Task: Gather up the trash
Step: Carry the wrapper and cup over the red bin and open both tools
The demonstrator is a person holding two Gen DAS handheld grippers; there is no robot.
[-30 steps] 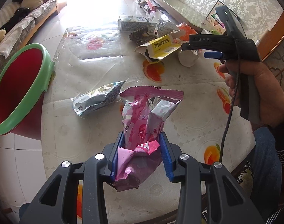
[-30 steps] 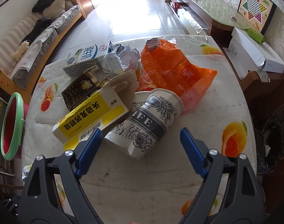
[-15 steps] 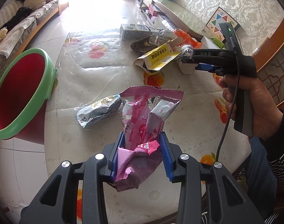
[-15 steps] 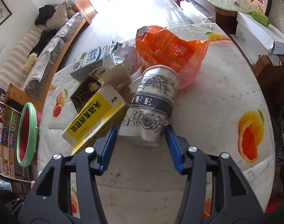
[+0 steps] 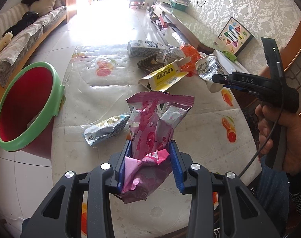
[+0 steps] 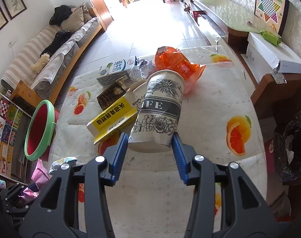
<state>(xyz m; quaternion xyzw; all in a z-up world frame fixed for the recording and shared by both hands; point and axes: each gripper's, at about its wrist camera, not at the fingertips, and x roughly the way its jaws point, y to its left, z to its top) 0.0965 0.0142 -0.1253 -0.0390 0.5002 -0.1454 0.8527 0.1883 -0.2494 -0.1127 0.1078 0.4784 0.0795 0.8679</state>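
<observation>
Right-wrist view: the right claw (image 6: 150,148) has just been closing and now grips a paper cup (image 6: 160,111) near its base, blue pads pressed to either side, the cup tilted with its open mouth pointing away and its base clear of the tabletop (image 6: 209,103). Just behind and beside it lie a yellow carton (image 6: 112,117), a dark box (image 6: 112,95), a milk carton (image 6: 118,69), crumpled foil (image 6: 137,70) and an orange plastic bag (image 6: 180,65), all still to be gathered. At left, beyond the tabletop's edge, stands the red bin with a green rim (image 6: 41,130).

Left-wrist view: the left claw (image 5: 150,165) is clenched on a pink snack wrapper (image 5: 150,138), which stands up between the pads above the tabletop; a silver-blue wrapper (image 5: 104,129) lies flat just beyond it. The same bin (image 5: 23,107) sits to the left, its mouth tipped toward the camera.

Judged from this, both pieces are secured and the carry to the bin is the step in hand. It would go best with the cup's thin wall squeezed no harder than now, since it looks easily crushed, and lifted clear of the yellow carton before swinging left. The wrapper, being nearer, might well go in first, each claw releasing only once over the red opening rather than at the rim.
</observation>
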